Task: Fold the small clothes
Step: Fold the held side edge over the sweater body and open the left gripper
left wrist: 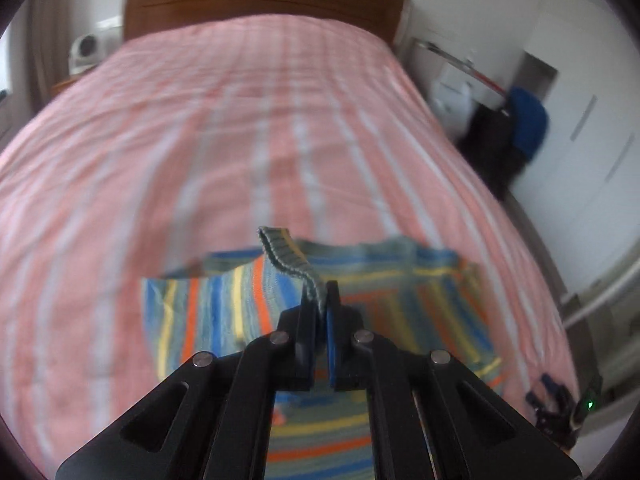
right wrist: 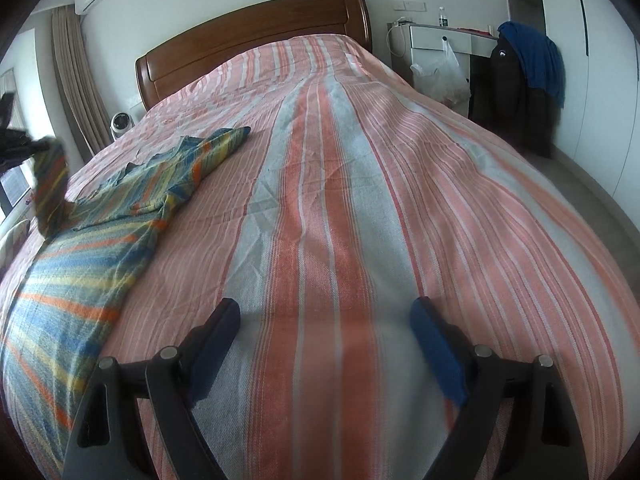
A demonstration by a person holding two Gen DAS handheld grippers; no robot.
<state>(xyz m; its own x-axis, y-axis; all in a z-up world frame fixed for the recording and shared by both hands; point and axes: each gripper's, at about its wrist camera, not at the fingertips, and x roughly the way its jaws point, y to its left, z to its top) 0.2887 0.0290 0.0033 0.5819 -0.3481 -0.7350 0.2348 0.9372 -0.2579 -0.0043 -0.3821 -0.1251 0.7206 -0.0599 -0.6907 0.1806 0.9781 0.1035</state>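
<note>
Left tongs [left wrist: 320, 300], lower centre of the left wrist view, clamped on a ribbed cuff of the striped sweater [left wrist: 224, 304], lifting that sleeve off the bed [left wrist: 200, 120]. The rest of the sweater lies flat on the pink-striped bedspread, at left in the right wrist view. Right tongs [right wrist: 326, 332] spread wide apart, holding nothing, over bare bedspread just right of the sweater. Wooden headboard [right wrist: 248, 40] at top.

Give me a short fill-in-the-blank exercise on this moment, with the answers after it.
1. The left tool is shut on the cuff of the striped ____.
2. The right tool is ____ and holds nothing.
3. The garment lies on a bed with a pink striped cover and a ____ headboard.

Answers: sweater; open; wooden
</note>
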